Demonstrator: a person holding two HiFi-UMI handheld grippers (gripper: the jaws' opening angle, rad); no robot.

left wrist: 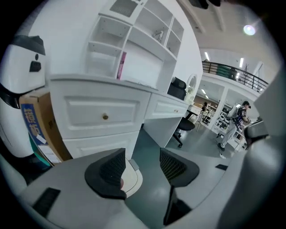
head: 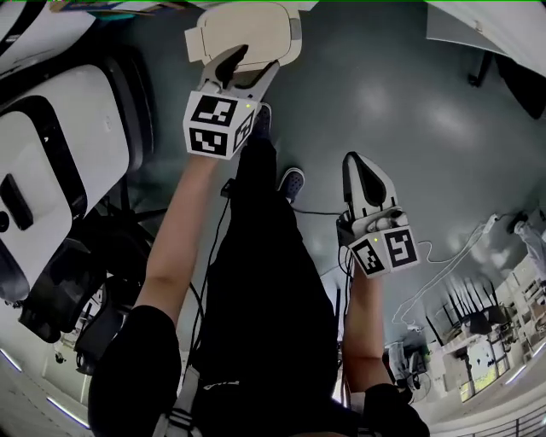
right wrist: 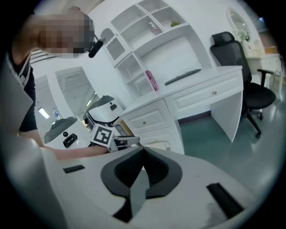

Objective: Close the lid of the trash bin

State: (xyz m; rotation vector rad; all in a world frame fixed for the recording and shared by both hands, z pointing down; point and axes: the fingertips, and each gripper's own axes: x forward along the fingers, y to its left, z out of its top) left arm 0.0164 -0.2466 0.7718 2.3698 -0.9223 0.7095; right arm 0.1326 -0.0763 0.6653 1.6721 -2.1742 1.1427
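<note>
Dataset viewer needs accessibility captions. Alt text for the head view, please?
Looking down from the person's head: the left gripper, jaws apart and empty, is held in front of a cream trash bin whose lid looks shut. The right gripper, jaws together, hangs lower right over grey floor.

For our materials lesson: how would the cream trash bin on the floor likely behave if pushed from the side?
The trash bin looks like smooth moulded plastic, so probably stiff and fairly light. Standing on the glossy floor, it may slide rather than tip; its contents are hidden.
</note>
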